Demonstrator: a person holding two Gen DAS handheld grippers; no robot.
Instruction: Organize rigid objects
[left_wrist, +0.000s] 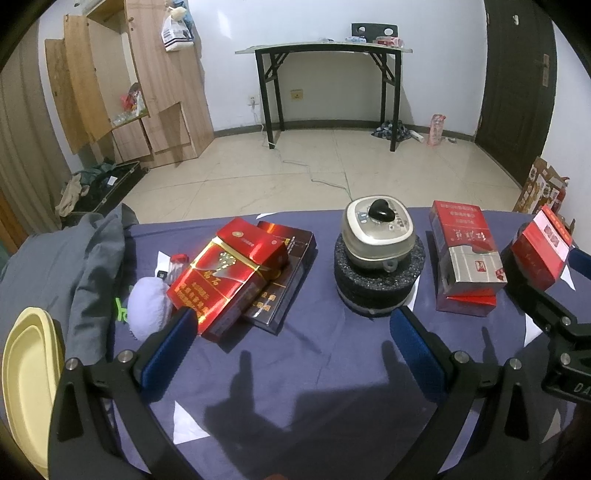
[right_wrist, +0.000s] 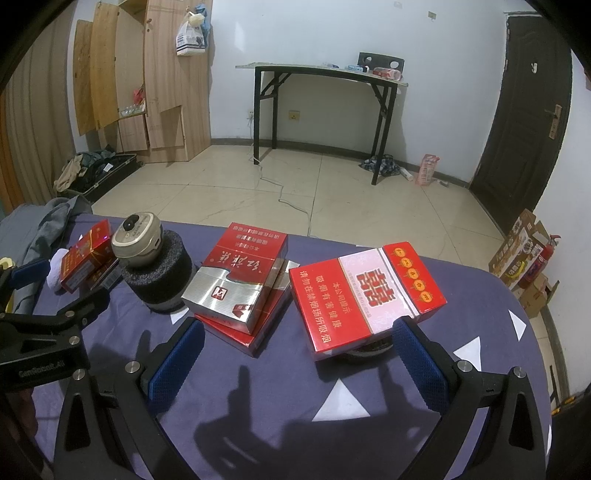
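Note:
Several cigarette boxes lie on a purple cloth (left_wrist: 295, 369). A glossy red box (left_wrist: 225, 273) rests on a dark brown box (left_wrist: 284, 273) at the left. A beige tin with a black knob (left_wrist: 378, 230) sits on a black foam ring (left_wrist: 376, 284). A red and silver box (right_wrist: 236, 280) lies on another red box. A red and pink box (right_wrist: 365, 295) lies on a dark round thing at the right. My left gripper (left_wrist: 293, 341) is open, near the glossy box and the ring. My right gripper (right_wrist: 297, 354) is open, just before the red and pink box.
A yellow tray (left_wrist: 29, 373), a grey garment (left_wrist: 70, 258) and a white puff (left_wrist: 147, 306) lie at the left. Past the cloth's far edge are tiled floor, a black folding table (left_wrist: 325, 81), a wooden wardrobe (left_wrist: 147, 85) and cartons (right_wrist: 524, 258).

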